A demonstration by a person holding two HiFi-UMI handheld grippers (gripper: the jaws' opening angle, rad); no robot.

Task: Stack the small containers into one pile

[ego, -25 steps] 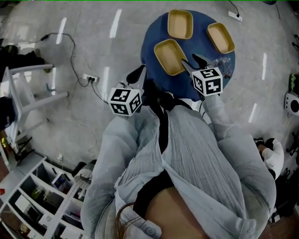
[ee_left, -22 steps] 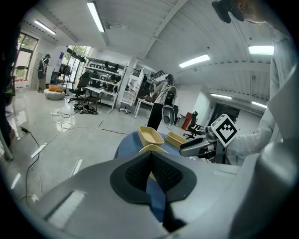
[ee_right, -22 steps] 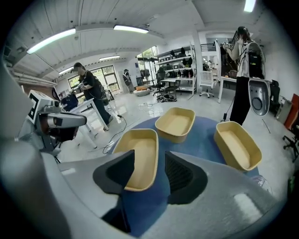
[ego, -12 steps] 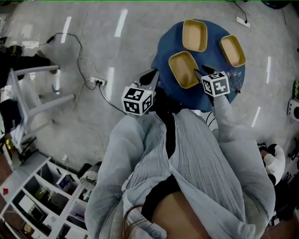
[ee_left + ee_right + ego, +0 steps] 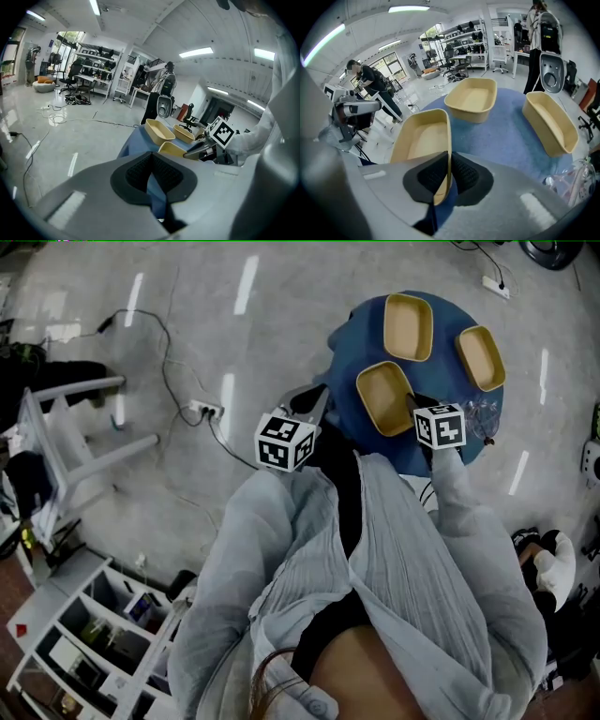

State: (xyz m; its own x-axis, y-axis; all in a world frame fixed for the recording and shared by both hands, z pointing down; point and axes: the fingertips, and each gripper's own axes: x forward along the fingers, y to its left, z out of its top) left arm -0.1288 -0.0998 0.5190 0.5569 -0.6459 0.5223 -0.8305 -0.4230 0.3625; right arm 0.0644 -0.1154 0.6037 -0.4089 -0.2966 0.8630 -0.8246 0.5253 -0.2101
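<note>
My right claw (image 5: 450, 160): jaws just closed, pinching the side wall of the nearest tan container (image 5: 423, 138) at the blue tabletop's (image 5: 506, 140) near edge, ready to lift and stack. The far container (image 5: 471, 100) and right-edge container (image 5: 548, 123) stand apart, unstacked. My left claw (image 5: 151, 172): shut, empty, waiting off the table.

left gripper (image 5: 151, 158): jaws together, nothing between | beyond tips: blue table (image 5: 133, 143) | on table: nearest container (image 5: 171, 149), far container (image 5: 158, 131), right-hand container (image 5: 183, 134), all yellow | left: grey floor (image 5: 56, 140), cable (image 5: 101, 123)
</note>
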